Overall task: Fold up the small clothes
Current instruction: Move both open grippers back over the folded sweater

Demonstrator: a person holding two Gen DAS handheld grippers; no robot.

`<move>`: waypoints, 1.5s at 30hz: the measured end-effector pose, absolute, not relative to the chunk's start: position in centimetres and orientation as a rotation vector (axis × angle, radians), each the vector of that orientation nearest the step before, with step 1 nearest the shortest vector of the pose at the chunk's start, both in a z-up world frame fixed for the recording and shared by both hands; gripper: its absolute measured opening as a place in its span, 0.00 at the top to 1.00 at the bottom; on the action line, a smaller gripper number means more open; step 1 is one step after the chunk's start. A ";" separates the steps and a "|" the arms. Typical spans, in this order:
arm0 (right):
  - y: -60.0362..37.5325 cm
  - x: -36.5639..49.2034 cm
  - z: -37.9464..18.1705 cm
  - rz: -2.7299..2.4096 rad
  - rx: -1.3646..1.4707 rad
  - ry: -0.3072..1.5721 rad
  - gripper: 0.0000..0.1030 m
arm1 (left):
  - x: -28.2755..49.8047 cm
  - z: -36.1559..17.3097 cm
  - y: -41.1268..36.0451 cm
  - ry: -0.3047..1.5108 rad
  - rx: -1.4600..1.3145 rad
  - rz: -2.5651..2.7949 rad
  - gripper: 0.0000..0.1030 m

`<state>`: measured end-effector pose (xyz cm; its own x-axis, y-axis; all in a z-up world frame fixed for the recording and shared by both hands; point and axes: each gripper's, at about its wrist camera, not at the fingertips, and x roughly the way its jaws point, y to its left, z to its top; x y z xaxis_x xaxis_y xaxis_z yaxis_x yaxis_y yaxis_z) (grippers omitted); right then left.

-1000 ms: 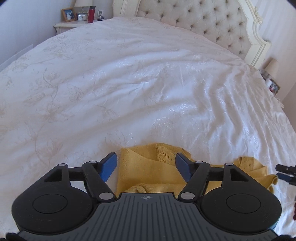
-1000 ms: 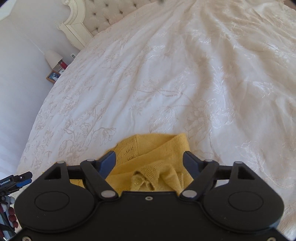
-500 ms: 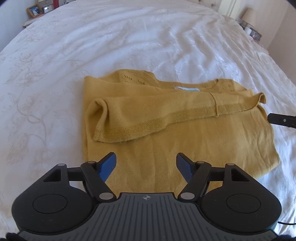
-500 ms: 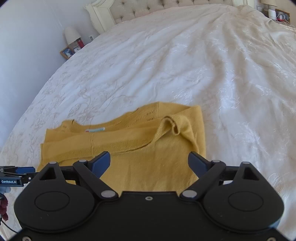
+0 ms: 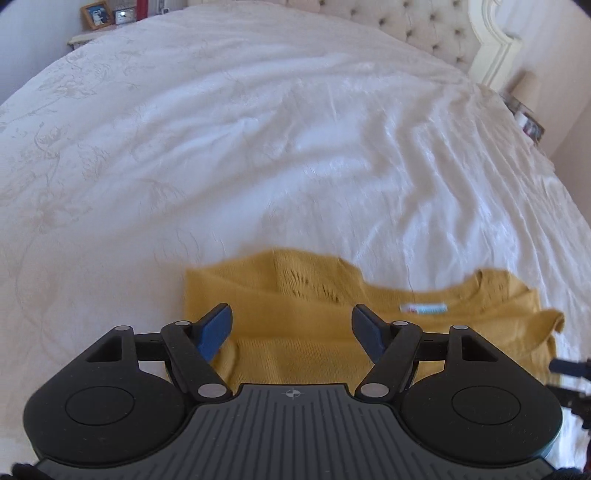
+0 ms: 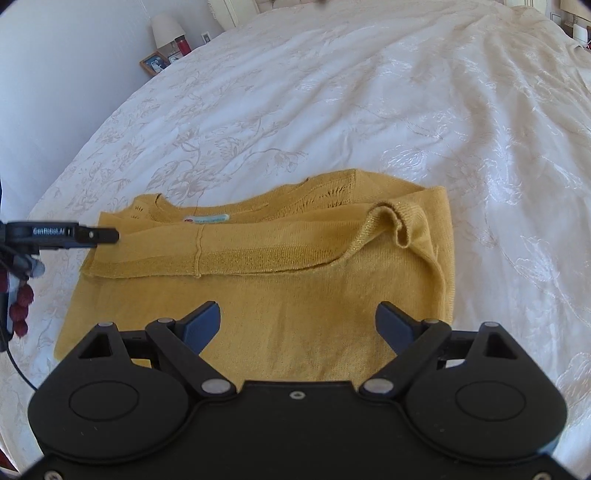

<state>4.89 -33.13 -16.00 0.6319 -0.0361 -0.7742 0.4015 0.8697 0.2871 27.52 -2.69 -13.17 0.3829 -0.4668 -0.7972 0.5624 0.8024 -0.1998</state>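
A small mustard-yellow knit sweater lies flat on the white bedspread, sleeves folded across its front, neck label up. It also shows in the left wrist view. My left gripper is open and empty, just above the sweater's left part. Its fingers reach in from the left edge of the right wrist view. My right gripper is open and empty above the sweater's lower hem. The right gripper's fingertips show at the right edge of the left wrist view.
The white embroidered bedspread stretches far beyond the sweater. A tufted headboard stands at the far end. A nightstand with photo frames is at one side, and a lamp at the bed's side in the right wrist view.
Both grippers stay open. The left view rose, then tilted back toward the far bed. The right gripper pulled back, so the whole sweater now shows flat with sleeves folded in.
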 end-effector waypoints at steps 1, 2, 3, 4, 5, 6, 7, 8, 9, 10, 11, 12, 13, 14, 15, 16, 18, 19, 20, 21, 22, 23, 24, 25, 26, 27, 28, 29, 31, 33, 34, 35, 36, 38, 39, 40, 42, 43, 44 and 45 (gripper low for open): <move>-33.1 5.0 -16.0 -0.258 0.460 0.856 0.10 | 28.1 -12.5 -2.6 0.957 0.096 -0.648 0.32; -33.1 5.1 -16.0 -0.255 0.457 0.856 0.10 | 28.6 -11.9 -2.6 0.936 0.087 -0.638 0.32; -33.1 5.3 -16.1 -0.252 0.457 0.856 0.10 | 28.9 -11.3 -2.4 0.917 0.078 -0.629 0.32; -33.0 5.4 -16.1 -0.247 0.457 0.856 0.10 | 29.2 -10.7 -2.2 0.902 0.068 -0.622 0.32; -33.0 5.5 -16.1 -0.242 0.457 0.858 0.10 | 29.3 -10.2 -1.9 0.887 0.060 -0.617 0.32; -33.0 5.7 -16.2 -0.237 0.455 0.860 0.10 | 29.1 -9.8 -1.6 0.876 0.065 -0.613 0.32; -32.9 5.8 -16.3 -0.232 0.451 0.862 0.10 | 28.9 -9.6 -1.4 0.871 0.083 -0.609 0.32; -32.8 5.9 -16.4 -0.228 0.447 0.866 0.10 | 28.4 -9.5 -1.2 0.872 0.109 -0.606 0.32; -32.7 6.0 -16.5 -0.223 0.444 0.869 0.10 | 27.9 -9.7 -0.9 0.878 0.139 -0.605 0.32; -32.6 6.1 -16.6 -0.219 0.441 0.872 0.10 | 27.2 -10.1 -0.6 0.890 0.169 -0.607 0.32; -32.6 6.1 -16.7 -0.215 0.438 0.877 0.10 | 26.4 -10.5 -0.3 0.905 0.196 -0.612 0.32; -32.5 6.2 -16.9 -0.211 0.435 0.883 0.10 | 25.5 -11.0 0.0 0.917 0.224 -0.616 0.32; -32.5 6.3 -17.0 -0.207 0.429 0.889 0.10 | 24.6 -11.4 0.2 0.926 0.245 -0.619 0.32; -32.5 6.3 -17.1 -0.204 0.423 0.894 0.10 | 23.6 -12.0 0.5 0.941 0.266 -0.626 0.32; -32.4 6.4 -17.1 -0.202 0.418 0.897 0.10 | 22.7 -12.5 0.7 0.958 0.275 -0.633 0.32; -32.4 6.4 -17.2 -0.199 0.413 0.900 0.10 | 21.8 -12.9 0.9 0.976 0.277 -0.643 0.32; -32.4 6.5 -17.2 -0.195 0.404 0.906 0.10 | 20.4 -13.7 1.1 1.009 0.266 -0.658 0.32; -32.4 6.6 -17.3 -0.193 0.399 0.907 0.10 | 19.8 -14.1 1.1 1.025 0.260 -0.668 0.32; -32.5 6.7 -17.3 -0.189 0.393 0.910 0.10 | 19.4 -14.5 1.0 1.038 0.256 -0.676 0.32; -32.5 6.8 -17.3 -0.188 0.388 0.913 0.10 | 19.1 -14.8 0.7 1.051 0.255 -0.686 0.32; -32.6 7.0 -17.4 -0.187 0.382 0.916 0.10 | 19.0 -15.2 0.4 1.060 0.256 -0.701 0.32; -32.6 7.1 -17.5 -0.186 0.378 0.917 0.10 | 19.0 -15.5 0.0 1.066 0.261 -0.719 0.32; -32.7 7.3 -17.6 -0.186 0.373 0.920 0.10 | 19.1 -15.8 -0.4 1.067 0.269 -0.733 0.32; -32.8 7.5 -17.6 -0.186 0.368 0.922 0.10 | 19.3 -16.1 -0.8 1.067 0.280 -0.746 0.32; -33.0 7.7 -17.7 -0.186 0.363 0.923 0.10 | 19.6 -16.4 -1.3 1.064 0.287 -0.755 0.32; -33.1 7.8 -17.7 -0.186 0.360 0.924 0.10 | 20.0 -16.5 -1.6 1.061 0.286 -0.755 0.32; -33.3 8.0 -17.8 -0.186 0.356 0.926 0.10 | 20.6 -16.6 -1.9 1.058 0.278 -0.750 0.32; -33.6 8.2 -17.8 -0.187 0.353 0.927 0.10 | 21.3 -16.6 -2.1 1.053 0.263 -0.741 0.32; -34.0 8.6 -17.9 -0.191 0.347 0.927 0.10 | 22.8 -16.3 -2.4 1.035 0.233 -0.720 0.32; -34.7 9.1 -17.9 -0.203 0.344 0.923 0.10 | 24.1 -15.7 -2.5 1.007 0.214 -0.703 0.32; -35.1 9.3 -17.8 -0.211 0.346 0.919 0.10 | 24.8 -15.3 -2.7 0.990 0.209 -0.696 0.32; -35.4 9.5 -17.8 -0.218 0.349 0.915 0.10 | 25.4 -14.9 -2.8 0.973 0.207 -0.691 0.32; -35.8 9.7 -17.8 -0.225 0.353 0.910 0.10 | 25.9 -14.5 -2.8 0.956 0.206 -0.686 0.32; -36.5 10.1 -17.7 -0.241 0.361 0.901 0.10 | 27.1 -13.6 -2.9 0.922 0.204 -0.672 0.32; -36.8 10.2 -17.7 -0.249 0.364 0.897 0.10 | 27.7 -13.2 -2.9 0.907 0.198 -0.664 0.32; -37.2 10.3 -17.6 -0.258 0.369 0.892 0.10 | 28.2 -12.7 -2.7 0.894 0.189 -0.654 0.32; -37.7 10.4 -17.5 -0.278 0.379 0.882 0.10 | 28.9 -11.9 -2.3 0.867 0.166 -0.634 0.32; -37.9 10.3 -17.3 -0.293 0.381 0.876 0.10 | 29.2 -11.4 -2.1 0.853 0.151 -0.619 0.32; -38.0 10.3 -17.2 -0.307 0.383 0.872 0.10 | 29.4 -11.0 -1.7 0.844 0.137 -0.605 0.32; -38.2 10.1 -16.9 -0.317 0.388 0.864 0.10 | 29.5 -10.8 -1.3 0.838 0.125 -0.594 0.32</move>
<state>10.14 -38.17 -16.94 0.6103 -0.1123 -0.7842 0.4207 0.8847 0.2007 29.50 -1.31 -10.75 0.5176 -0.4458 -0.7303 0.5413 0.8317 -0.1240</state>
